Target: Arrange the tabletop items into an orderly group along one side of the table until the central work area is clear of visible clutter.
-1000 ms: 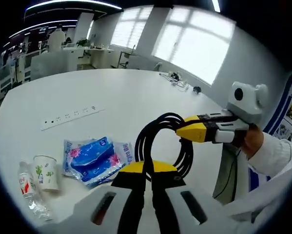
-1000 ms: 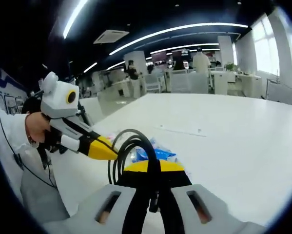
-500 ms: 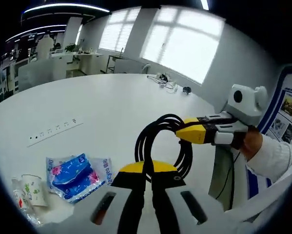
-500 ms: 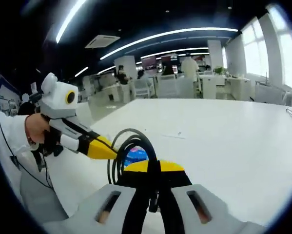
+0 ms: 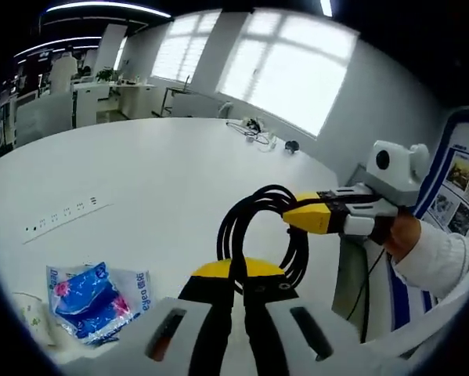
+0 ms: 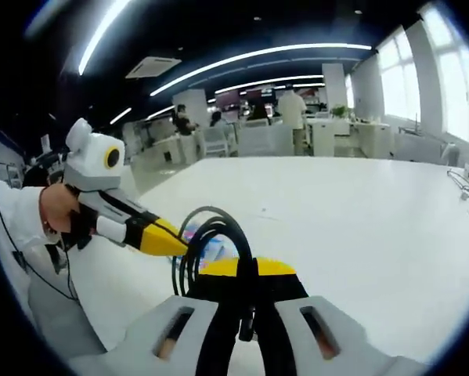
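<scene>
A coiled black cable (image 5: 259, 227) hangs above the white table (image 5: 171, 172), held from two sides. My left gripper (image 5: 238, 270) is shut on the coil's lower loop. My right gripper (image 5: 293, 213) reaches in from the right, yellow tips shut on the upper loop. In the right gripper view the same black cable (image 6: 217, 235) sits in my right gripper (image 6: 247, 268), and my left gripper (image 6: 175, 244) comes in from the left, clamped on it. Blue tissue packets (image 5: 93, 294) and a paper cup (image 5: 29, 315) lie on the table at lower left.
A white power strip (image 5: 58, 219) lies flat mid-table. Loose cables and a small dark object (image 5: 261, 133) sit at the far edge near the windows. A grey chair back (image 5: 358, 274) stands beside the table. Desks and people fill the office behind (image 6: 297, 110).
Both cameras have swung, so the packets and cup now sit lower left in the left gripper view and the bottle has left it. Both grippers still hold the coil as before.
</scene>
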